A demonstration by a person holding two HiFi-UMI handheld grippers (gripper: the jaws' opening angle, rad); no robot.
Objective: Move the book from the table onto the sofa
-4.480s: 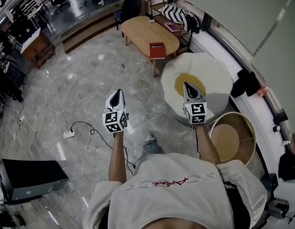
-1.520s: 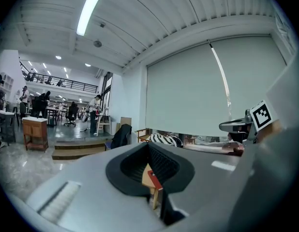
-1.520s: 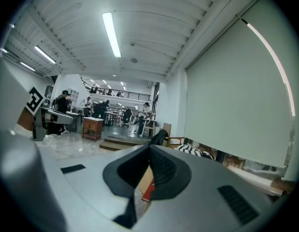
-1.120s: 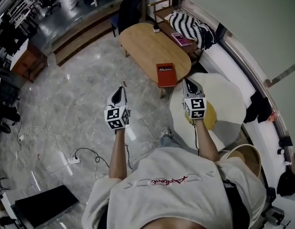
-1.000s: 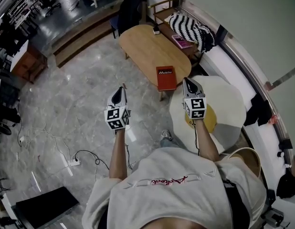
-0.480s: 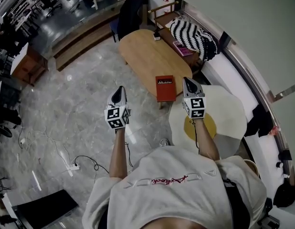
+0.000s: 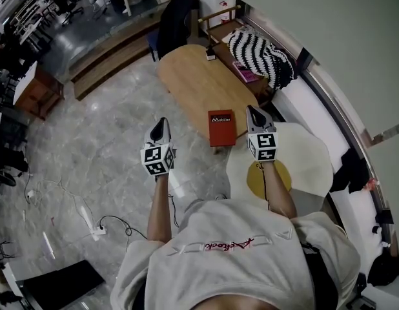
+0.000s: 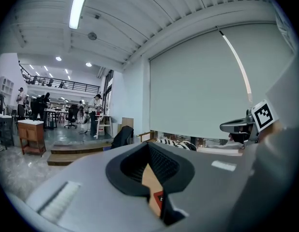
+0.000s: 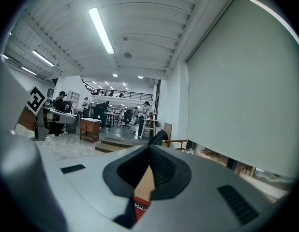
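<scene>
- Lying flat on the bench (image 7: 193,76), near its closest end, the red book (image 7: 222,126) sits between both tongs.
- Left tongs (image 7: 162,121) clenched, holding nothing.
- Right tongs (image 7: 252,110) clenched, empty, just beside the book.

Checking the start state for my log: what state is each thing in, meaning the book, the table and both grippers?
Book: closed, lying flat on the table, untouched.
Table: carries the book near its close end.
Left gripper: shut, empty, held in the air.
Right gripper: shut, empty, held in the air.
</scene>
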